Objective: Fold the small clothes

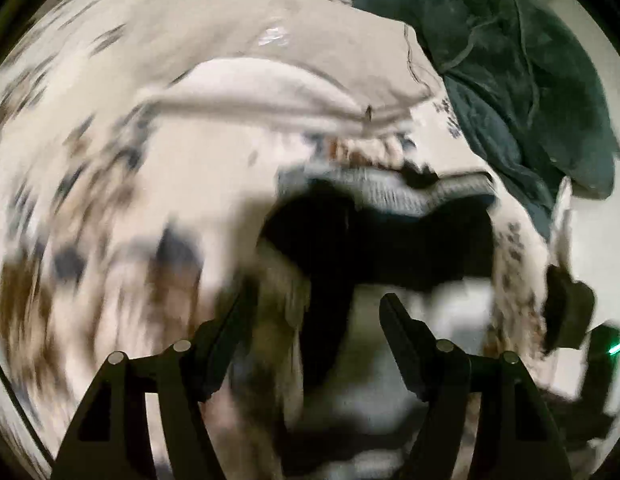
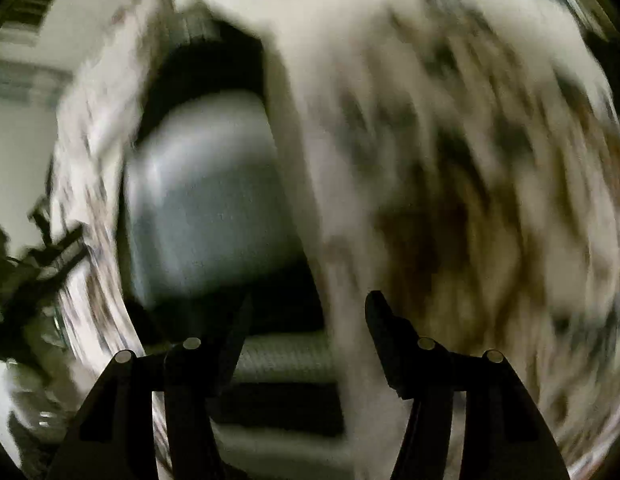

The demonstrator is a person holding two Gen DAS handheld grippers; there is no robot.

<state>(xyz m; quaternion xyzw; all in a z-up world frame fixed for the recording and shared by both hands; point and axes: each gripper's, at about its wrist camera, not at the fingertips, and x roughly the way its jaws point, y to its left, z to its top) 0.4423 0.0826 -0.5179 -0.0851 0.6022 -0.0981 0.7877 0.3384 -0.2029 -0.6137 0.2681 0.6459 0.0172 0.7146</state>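
Left wrist view was mostly the spotted bedsheet [image 1: 89, 152], with a beige cloth [image 1: 269, 92] lying long-ways left to right across the middle and a dark green blanket [image 1: 510, 60] crowding the upper right edge. The black-and-grey garment [image 1: 370, 232] sat just ahead of the left gripper [image 1: 314, 308], jaws apart, nothing pinched. Right gripper [image 2: 307, 308] was spread open too, over blurry grey fabric [image 2: 205, 200], direction unclear.

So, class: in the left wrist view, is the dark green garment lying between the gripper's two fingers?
No: the dark green garment lies bunched at upper right, far from the open left gripper.
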